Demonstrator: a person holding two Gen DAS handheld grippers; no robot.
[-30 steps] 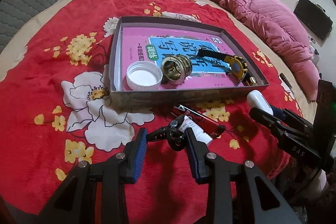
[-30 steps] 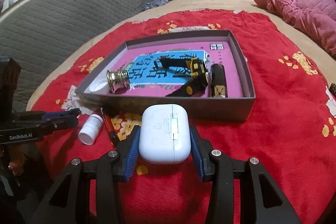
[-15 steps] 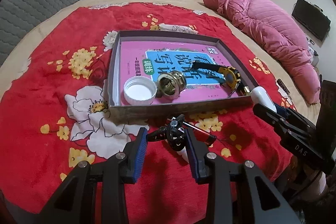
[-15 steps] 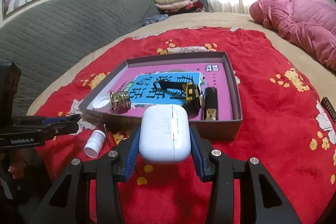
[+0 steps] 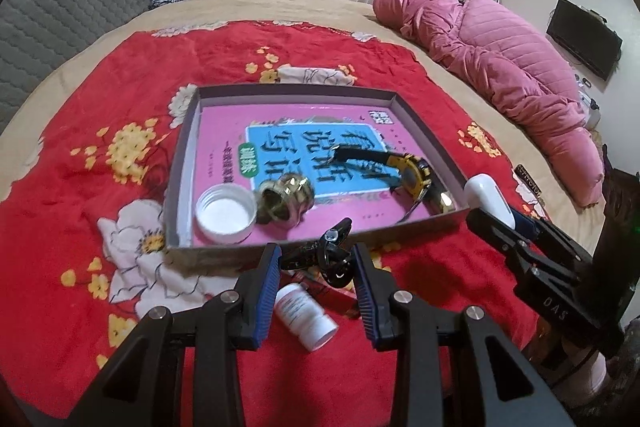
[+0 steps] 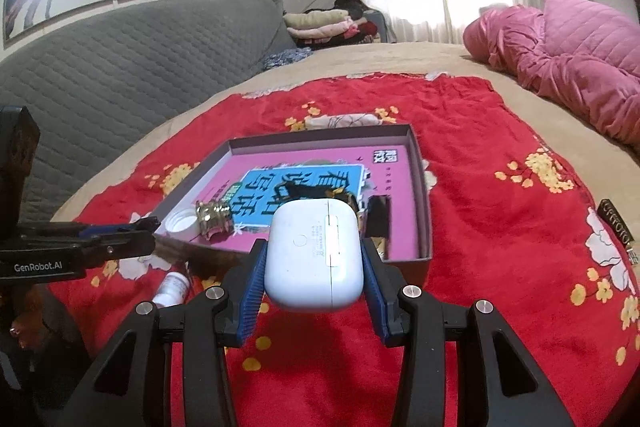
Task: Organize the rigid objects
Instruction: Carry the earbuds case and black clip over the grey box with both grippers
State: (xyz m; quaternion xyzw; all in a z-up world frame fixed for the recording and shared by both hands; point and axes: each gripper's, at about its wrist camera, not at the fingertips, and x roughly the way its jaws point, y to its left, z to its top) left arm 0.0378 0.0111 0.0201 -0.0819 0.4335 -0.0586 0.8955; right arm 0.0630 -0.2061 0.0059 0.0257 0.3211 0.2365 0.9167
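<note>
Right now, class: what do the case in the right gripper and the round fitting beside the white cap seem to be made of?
Earbud case: likely smooth, glossy white plastic, judging by its soft sheen and moulded hinge seam. Round fitting: probably brass or brass-plated metal, given its bright yellow reflective faces and ridged rim; plating cannot be ruled out.

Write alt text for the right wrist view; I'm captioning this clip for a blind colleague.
The right hand-held gripper holds a white earbud case between its blue pads above a red floral blanket. Beyond it lies a shallow grey box with a pink book, a brass fitting, a white cap and a watch. The left hand-held gripper enters from the left.
</note>
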